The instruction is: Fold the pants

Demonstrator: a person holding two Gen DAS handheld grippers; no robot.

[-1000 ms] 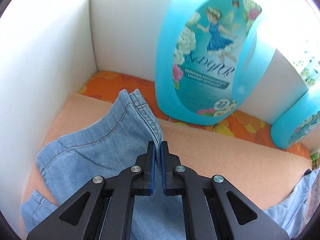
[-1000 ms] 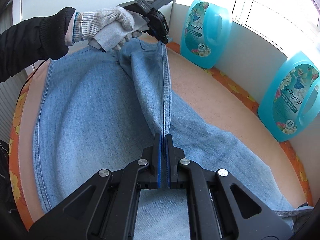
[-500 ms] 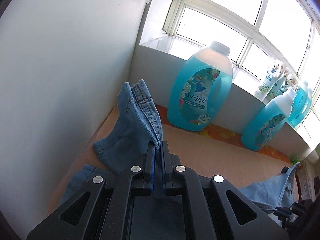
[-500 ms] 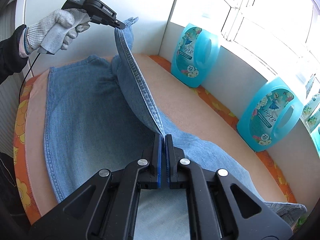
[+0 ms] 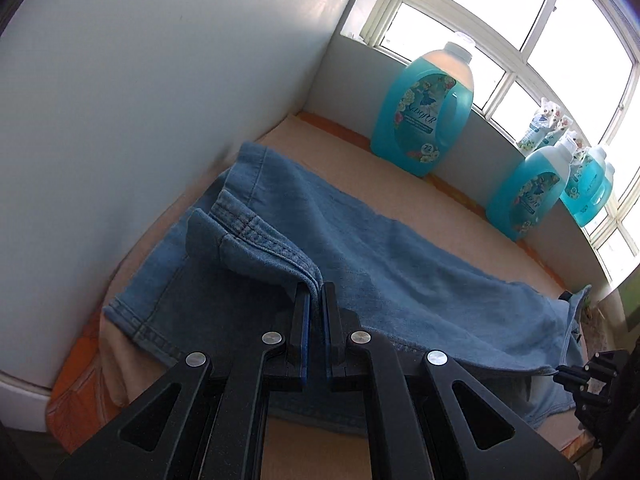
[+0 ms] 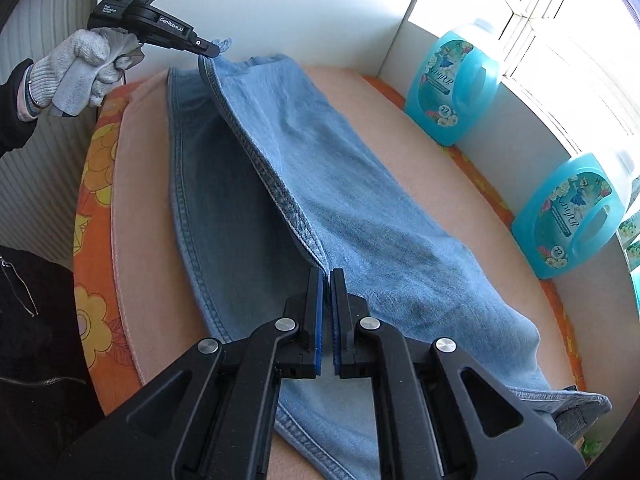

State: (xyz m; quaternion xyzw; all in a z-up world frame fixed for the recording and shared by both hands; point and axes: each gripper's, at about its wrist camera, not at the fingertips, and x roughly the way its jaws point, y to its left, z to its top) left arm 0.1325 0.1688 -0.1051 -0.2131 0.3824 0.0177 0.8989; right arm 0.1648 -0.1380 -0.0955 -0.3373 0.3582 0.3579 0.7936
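— While both grippers were up off the surface, what did each one have?

— The left gripper (image 5: 315, 294) was clamped on the hem end of the jeans (image 6: 340, 208), with the stitched hem edge bunched between its blue pads (image 5: 306, 320). The right gripper (image 6: 327, 280) was clamped on the same seamed edge further along, so that edge ran taut and lifted between the two of them.

— And where did the jeans lie?

— Lengthwise on the peach-coloured pad (image 6: 420, 152), which sat on an orange flowered cloth (image 6: 96, 168). One leg lay flat to the left in the right wrist view; the raised edge stood above it like a ridge, and the rest of the denim sloped down to the right of that ridge.

— Who held the left gripper?

— A hand in a grey knitted glove (image 6: 76, 68), at the far left of the right wrist view, with a dark sleeve (image 6: 12, 108) behind it.

— What else was around?

— Blue detergent bottles stood along the right side beside the window: a far one (image 6: 452, 88) and a nearer one (image 6: 576, 216), both well apart from the jeans. A white wall (image 5: 160, 80) closed the far left end.
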